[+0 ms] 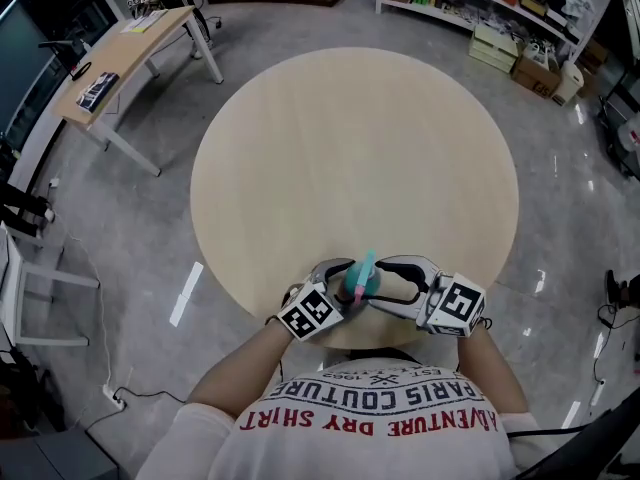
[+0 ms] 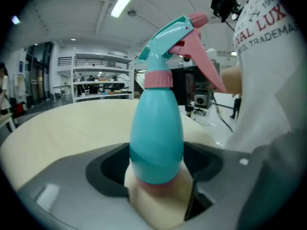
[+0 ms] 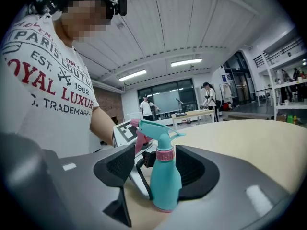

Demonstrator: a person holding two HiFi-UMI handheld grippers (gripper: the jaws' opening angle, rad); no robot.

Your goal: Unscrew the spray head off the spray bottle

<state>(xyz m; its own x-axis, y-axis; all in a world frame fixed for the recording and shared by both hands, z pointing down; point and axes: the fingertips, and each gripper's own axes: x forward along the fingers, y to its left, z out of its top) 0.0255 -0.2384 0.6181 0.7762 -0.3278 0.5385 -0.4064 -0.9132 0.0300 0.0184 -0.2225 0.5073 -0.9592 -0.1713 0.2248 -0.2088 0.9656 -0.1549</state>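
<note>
Spray-head removal mid-step: teal plastic spray bottle (image 2: 156, 128) upright at near edge of round pale wooden table (image 1: 350, 148), body clamped in left gripper (image 2: 157, 169). Right gripper (image 3: 159, 169) jaws apart around pink ribbed collar (image 3: 165, 154), not touching. Next, probably: close on collar, twist.

The head view looks steeply down from above the person onto the round tabletop (image 1: 350, 148). Each gripper view rides low along its own jaws, close on the spray bottle (image 2: 157, 138). The left hand-held gripper (image 2: 158, 169) faces across the tabletop, and the right hand-held gripper (image 3: 156, 169) faces the person's shirt (image 3: 48, 80). All three views share the bottle.
</note>
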